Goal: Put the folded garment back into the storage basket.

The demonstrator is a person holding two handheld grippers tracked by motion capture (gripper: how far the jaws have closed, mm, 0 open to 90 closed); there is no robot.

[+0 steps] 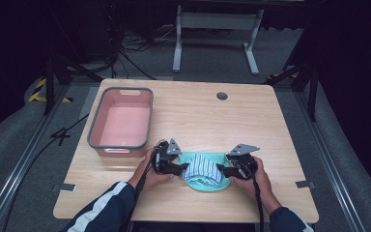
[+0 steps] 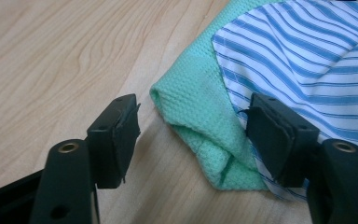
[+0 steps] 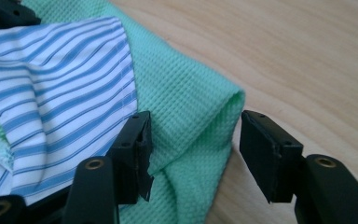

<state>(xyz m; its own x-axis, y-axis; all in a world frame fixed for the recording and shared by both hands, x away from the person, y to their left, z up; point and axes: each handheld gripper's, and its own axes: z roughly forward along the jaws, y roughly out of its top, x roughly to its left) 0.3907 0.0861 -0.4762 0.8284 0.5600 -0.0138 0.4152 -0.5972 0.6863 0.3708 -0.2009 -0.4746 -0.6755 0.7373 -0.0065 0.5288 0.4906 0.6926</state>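
A mint-green waffle cloth lies folded near the table's front edge, with a blue-and-white striped cloth on top of it. My left gripper is at the cloths' left end, open, its jaws straddling the green fold without closing on it. My right gripper is at the right end, also open, with the green folded edge between its jaws. The striped cloth lies just inside each gripper's inner jaw.
A pink bin with a grey rim stands empty on the table's left side. A round cable hole sits at the back of the wooden table. A white desk frame stands on the floor beyond.
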